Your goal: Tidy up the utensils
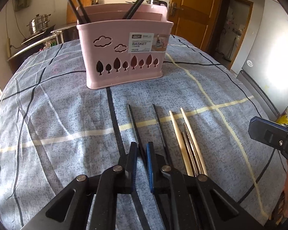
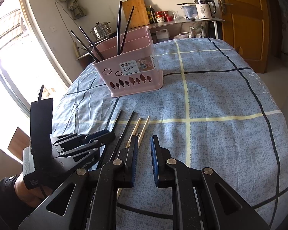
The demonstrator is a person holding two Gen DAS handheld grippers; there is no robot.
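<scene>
A pink basket (image 1: 124, 55) stands on the blue checked cloth and holds several black chopsticks (image 1: 74, 5); it also shows in the right wrist view (image 2: 132, 71). On the cloth in front lie two black chopsticks (image 1: 133, 126), two wooden chopsticks (image 1: 175, 134) and thin metal ones (image 1: 190, 149). My left gripper (image 1: 142, 149) has its jaws closed to a narrow gap around the left black chopstick. My right gripper (image 2: 144, 141) is open and empty, above the cloth just right of the wooden chopsticks (image 2: 142, 128).
The table (image 2: 220, 99) drops off at the right and far edges. Behind it stand a steamer pot (image 2: 100, 30), a shelf with a kettle (image 2: 203, 9) and bottles, a wooden door (image 2: 245, 19) and a fridge (image 1: 268, 61). The right gripper's body shows in the left wrist view (image 1: 272, 136).
</scene>
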